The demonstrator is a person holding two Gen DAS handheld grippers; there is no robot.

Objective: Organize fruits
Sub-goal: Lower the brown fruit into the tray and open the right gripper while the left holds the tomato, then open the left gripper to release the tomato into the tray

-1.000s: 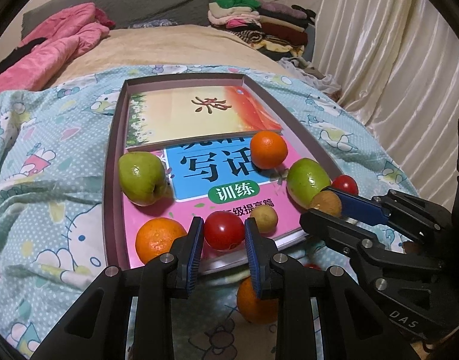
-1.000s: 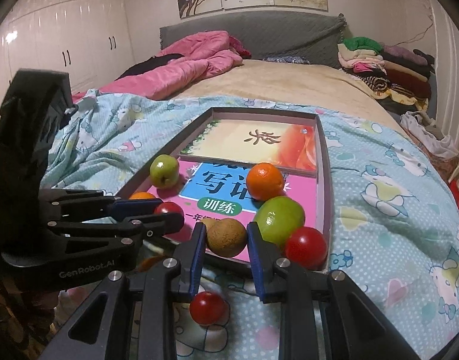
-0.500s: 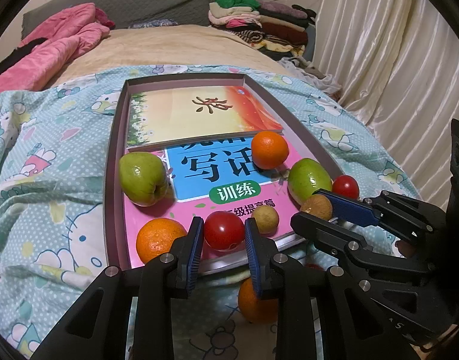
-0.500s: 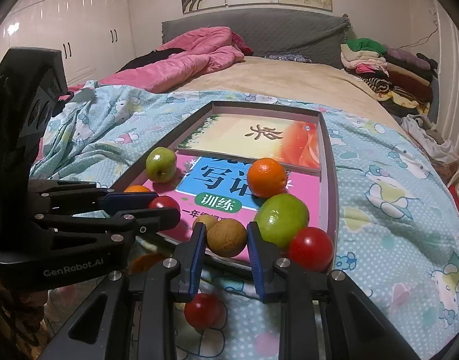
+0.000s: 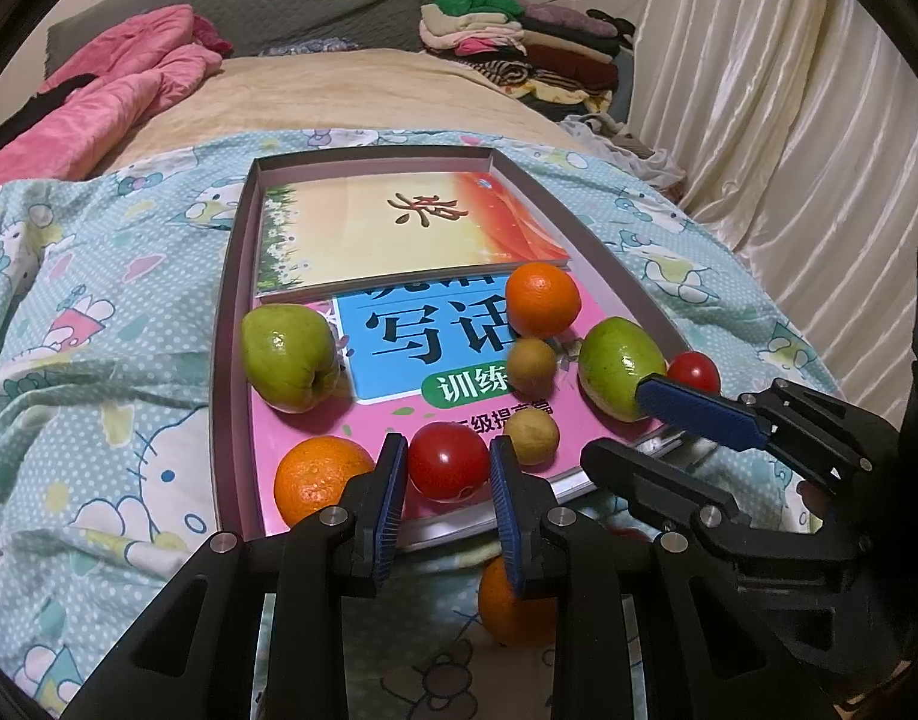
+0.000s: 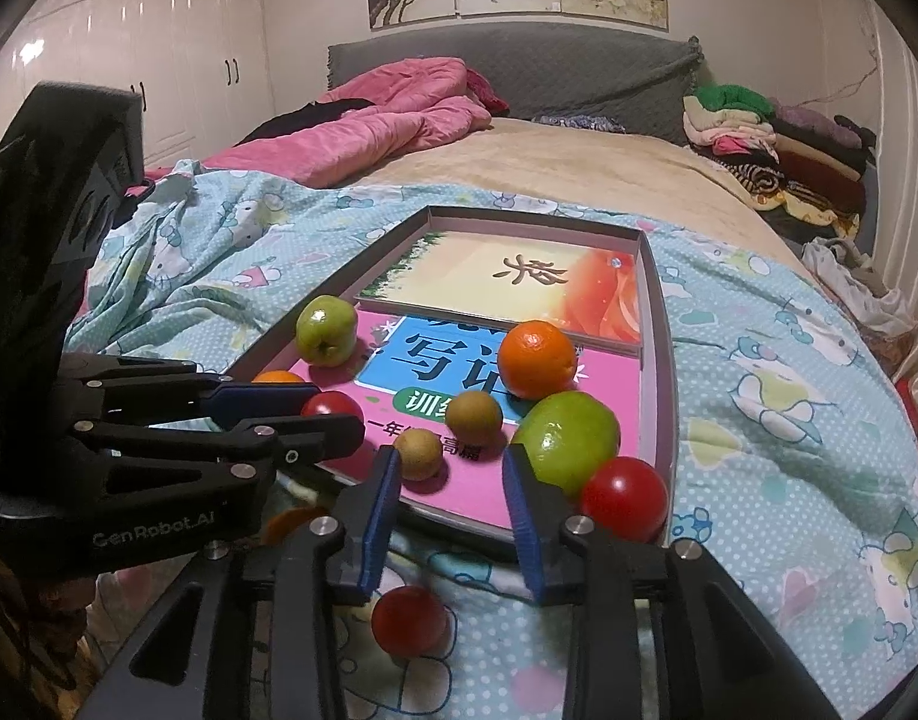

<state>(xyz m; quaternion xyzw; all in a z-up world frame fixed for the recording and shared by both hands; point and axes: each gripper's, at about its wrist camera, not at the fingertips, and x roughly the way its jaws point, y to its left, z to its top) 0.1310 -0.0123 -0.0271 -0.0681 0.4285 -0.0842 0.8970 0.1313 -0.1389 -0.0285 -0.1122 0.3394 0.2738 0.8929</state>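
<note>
My left gripper (image 5: 450, 480) is shut on a red tomato (image 5: 448, 461) at the near edge of the tray (image 5: 231, 312). The jaws of my right gripper (image 6: 453, 480) are opening, with only the pink book between them. A round brown fruit (image 6: 474, 418) lies loose on that book just beyond the fingers. A smaller brown fruit (image 6: 420, 453) sits by the left finger. Two green apples (image 5: 288, 357) (image 5: 618, 366), two oranges (image 5: 543, 300) (image 5: 321, 480) and another tomato (image 5: 693, 372) also lie in the tray.
An orange (image 5: 510, 606) and a tomato (image 6: 408, 621) lie on the blue bedspread in front of the tray. A pink quilt (image 6: 387, 120) is at the far left. Folded clothes (image 6: 753, 126) are stacked at the far right, with curtains (image 5: 789, 120) beside them.
The right gripper's jaws have parted. The brown fruit they held has rolled away onto the pink book, toward the orange. The left gripper and its tomato have not moved.
</note>
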